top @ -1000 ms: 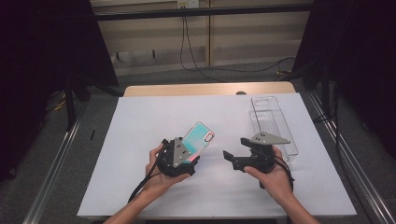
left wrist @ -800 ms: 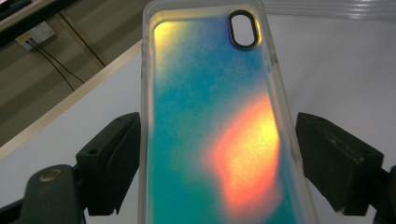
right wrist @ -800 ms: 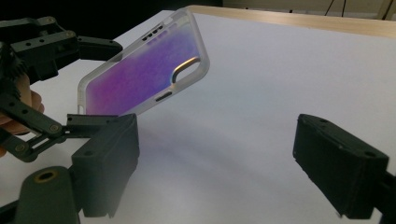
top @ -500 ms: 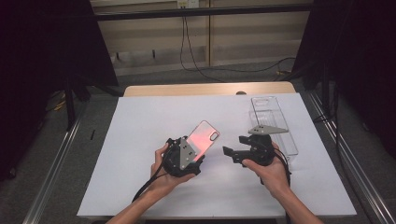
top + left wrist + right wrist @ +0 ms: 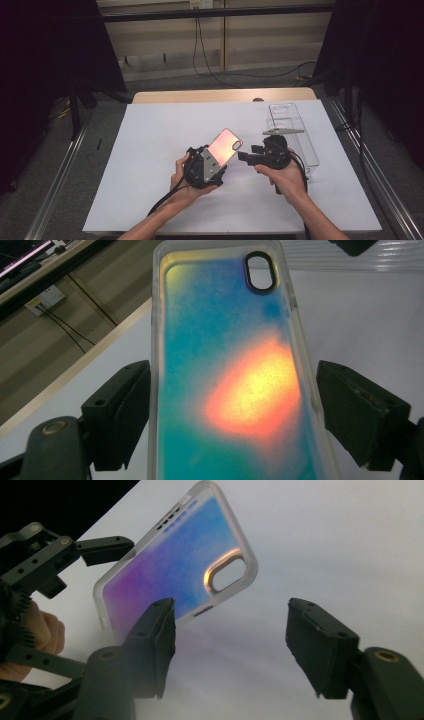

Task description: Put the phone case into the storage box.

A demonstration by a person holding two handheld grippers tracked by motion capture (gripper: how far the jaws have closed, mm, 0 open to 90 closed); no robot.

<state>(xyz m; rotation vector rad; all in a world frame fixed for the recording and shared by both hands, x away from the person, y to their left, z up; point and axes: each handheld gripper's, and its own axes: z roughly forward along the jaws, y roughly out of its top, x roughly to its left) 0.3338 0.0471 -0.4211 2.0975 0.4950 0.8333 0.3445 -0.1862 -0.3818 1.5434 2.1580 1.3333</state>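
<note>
Between left claw (image 5: 227, 405) jaws: phone case (image 5: 230, 365), gripped, tilted.

One phone case (image 5: 225, 146) (iridescent), one clear tray (image 5: 300, 145), two tools

Glossy iridescent plastic phone case (image 5: 235, 380) with a frosted translucent rim, between matt black jaws; a clear plastic tray (image 5: 295, 131) at right on a smooth white matt sheet (image 5: 150, 150) over a wood table (image 5: 200, 96).

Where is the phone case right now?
In the high view the phone case is near table centre, raised in the left hand-held gripper, just left of the right hand-held gripper.
</note>
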